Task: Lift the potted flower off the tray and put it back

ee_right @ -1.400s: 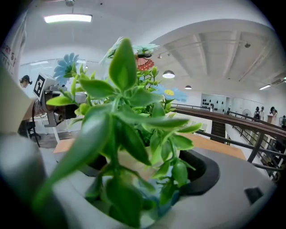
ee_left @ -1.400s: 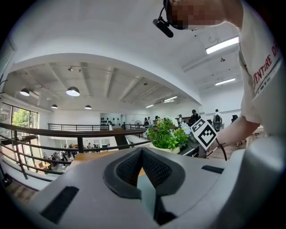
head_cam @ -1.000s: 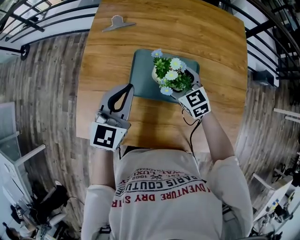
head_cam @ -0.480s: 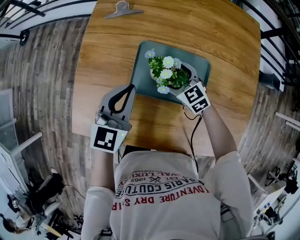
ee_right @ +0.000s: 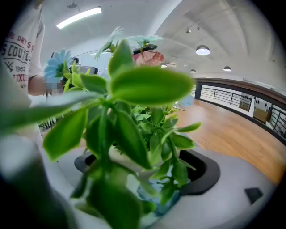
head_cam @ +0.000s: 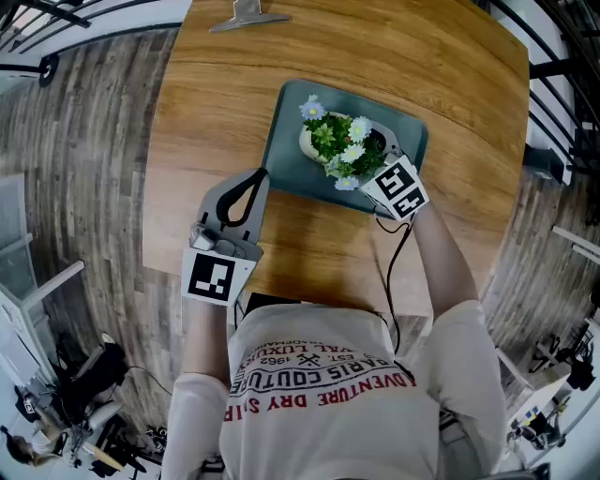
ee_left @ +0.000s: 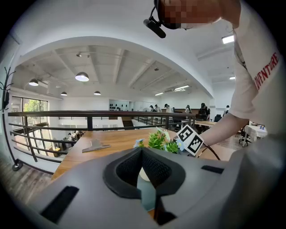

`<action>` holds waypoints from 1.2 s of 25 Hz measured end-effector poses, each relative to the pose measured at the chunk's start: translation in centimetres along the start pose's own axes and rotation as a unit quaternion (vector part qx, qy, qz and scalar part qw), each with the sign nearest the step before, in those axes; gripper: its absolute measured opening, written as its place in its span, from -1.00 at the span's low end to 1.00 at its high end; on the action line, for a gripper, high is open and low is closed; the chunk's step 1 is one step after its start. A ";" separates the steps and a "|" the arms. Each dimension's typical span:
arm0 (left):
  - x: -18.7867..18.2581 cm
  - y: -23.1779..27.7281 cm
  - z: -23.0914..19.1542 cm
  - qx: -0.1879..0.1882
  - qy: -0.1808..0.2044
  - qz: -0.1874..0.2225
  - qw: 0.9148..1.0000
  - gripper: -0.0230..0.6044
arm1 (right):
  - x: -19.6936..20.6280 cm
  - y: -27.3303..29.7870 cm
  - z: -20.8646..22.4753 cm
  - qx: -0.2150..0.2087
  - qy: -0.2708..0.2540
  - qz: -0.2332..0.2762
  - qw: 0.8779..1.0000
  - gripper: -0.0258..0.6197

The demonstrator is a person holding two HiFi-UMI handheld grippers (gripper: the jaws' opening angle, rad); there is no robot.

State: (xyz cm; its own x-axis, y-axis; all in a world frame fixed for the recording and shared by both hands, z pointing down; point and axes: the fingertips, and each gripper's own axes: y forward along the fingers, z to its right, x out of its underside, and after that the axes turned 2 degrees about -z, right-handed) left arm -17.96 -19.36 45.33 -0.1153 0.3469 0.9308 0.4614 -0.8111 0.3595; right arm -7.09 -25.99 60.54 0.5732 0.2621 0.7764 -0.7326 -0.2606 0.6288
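Note:
A potted flower (head_cam: pixel 336 142), a cream pot with green leaves and white and pale-blue blooms, is over the teal tray (head_cam: pixel 291 164) on the wooden table. My right gripper (head_cam: pixel 361 150) is shut on the pot from the near right. In the right gripper view the pot (ee_right: pixel 127 163) sits between the dark pads (ee_right: pixel 203 172), with leaves filling the picture. I cannot tell whether the pot touches the tray. My left gripper (head_cam: pixel 256 175) rests on the table just left of the tray's near corner, shut and holding nothing. Its tip (ee_left: pixel 142 151) points at the pot (ee_left: pixel 144 174).
A metal clip (head_cam: pixel 246 14) lies near the table's far edge. The wooden table (head_cam: pixel 216 103) ends at rounded edges left and right, over plank flooring. A black railing (head_cam: pixel 562 84) runs along the right side. A cable (head_cam: pixel 392 272) trails from the right gripper.
The right gripper with the pot has moved a little farther in over the tray. The left gripper has stayed where it was. The head view has shifted slightly.

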 end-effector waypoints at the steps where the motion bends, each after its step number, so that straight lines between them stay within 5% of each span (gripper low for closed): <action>1: 0.1 0.0 0.0 0.001 0.001 0.000 1.000 -0.89 | 0.0 0.1 -0.1 -0.004 0.002 -0.001 1.000 0.57; 18: -2.7 -1.0 1.1 0.004 0.026 0.025 0.999 -0.89 | -1.8 -6.0 -1.1 0.094 0.004 0.008 0.996 0.57; 30: -6.7 -5.2 3.6 0.007 0.067 0.076 0.995 -0.89 | -8.2 -16.6 -4.5 0.196 0.019 0.096 0.976 0.51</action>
State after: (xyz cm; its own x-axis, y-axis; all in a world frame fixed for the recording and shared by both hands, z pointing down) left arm -16.37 -15.80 36.98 -0.1589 0.1541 0.9752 0.4949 -0.8422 0.2138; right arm -1.26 -19.59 43.55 0.4202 0.2055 0.8839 -0.6236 -0.6422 0.4458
